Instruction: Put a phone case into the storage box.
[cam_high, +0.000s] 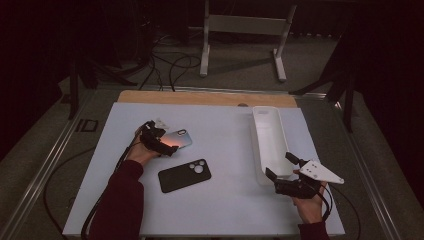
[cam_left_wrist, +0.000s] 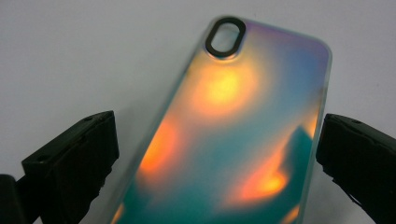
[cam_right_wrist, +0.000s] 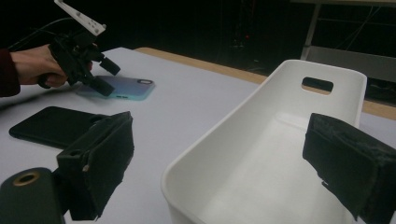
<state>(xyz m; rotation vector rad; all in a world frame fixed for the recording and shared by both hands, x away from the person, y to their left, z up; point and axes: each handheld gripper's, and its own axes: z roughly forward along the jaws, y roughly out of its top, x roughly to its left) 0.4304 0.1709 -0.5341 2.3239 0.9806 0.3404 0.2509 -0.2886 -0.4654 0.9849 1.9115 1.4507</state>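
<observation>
Left gripper view puts my left tongs (cam_left_wrist: 217, 154) spread wide astride the iridescent phone case (cam_left_wrist: 233, 130), which lies flat on the surface (cam_high: 225, 135); nothing is gripped yet. My right tongs (cam_right_wrist: 219, 163) gape over the near end of the white bin (cam_right_wrist: 280, 154). Closing on the slick, thin case edges could squirt it sideways toward the black case (cam_high: 184, 175).

A white table top (cam_high: 220, 130) carries everything, with a strip of bare wood (cam_high: 205, 97) along its far edge. A long white bin (cam_high: 270, 142) lies on it toward the right side. Left of the bin, well apart, an iridescent phone case (cam_high: 176, 139) lies flat. A black phone case (cam_high: 184, 175) lies just nearer the person than the iridescent one, also left of the bin.
</observation>
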